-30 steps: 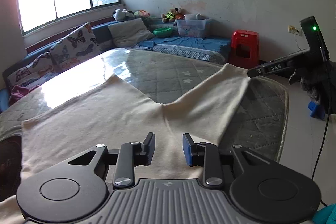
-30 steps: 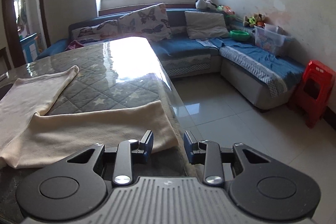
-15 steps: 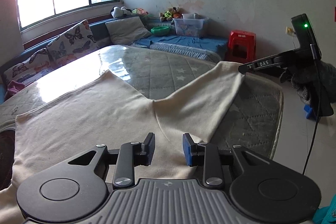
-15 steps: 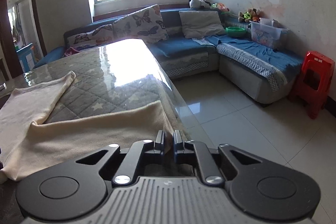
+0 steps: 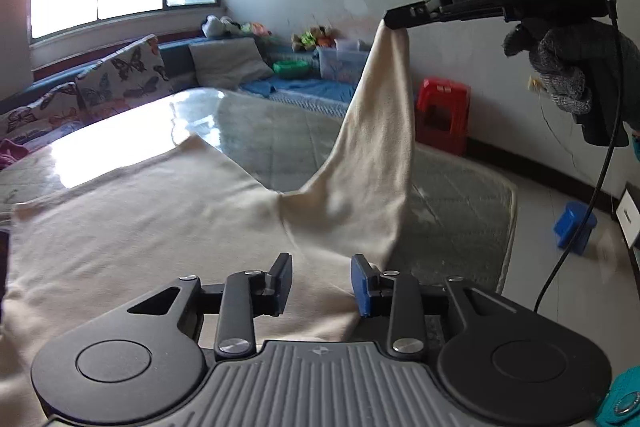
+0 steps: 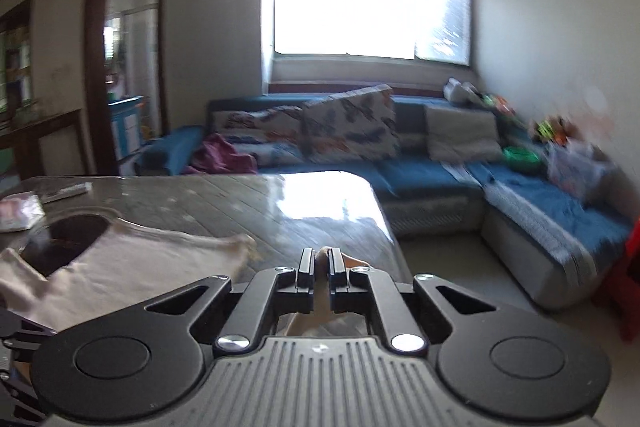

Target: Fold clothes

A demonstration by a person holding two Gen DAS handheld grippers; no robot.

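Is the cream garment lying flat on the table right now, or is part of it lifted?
Partly lifted. The right gripper is shut on one end of the cream garment, holding it above the table; the rest lies spread flat.

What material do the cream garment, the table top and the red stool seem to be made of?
Cream garment: soft matte knit fabric, probably cotton; it drapes limply from the right gripper.
Table top: a glossy clear sheet, glass or plastic, over quilted star-patterned cloth; it mirrors the window glare.
Red stool: apparently moulded plastic, uniform in colour with a slight sheen.
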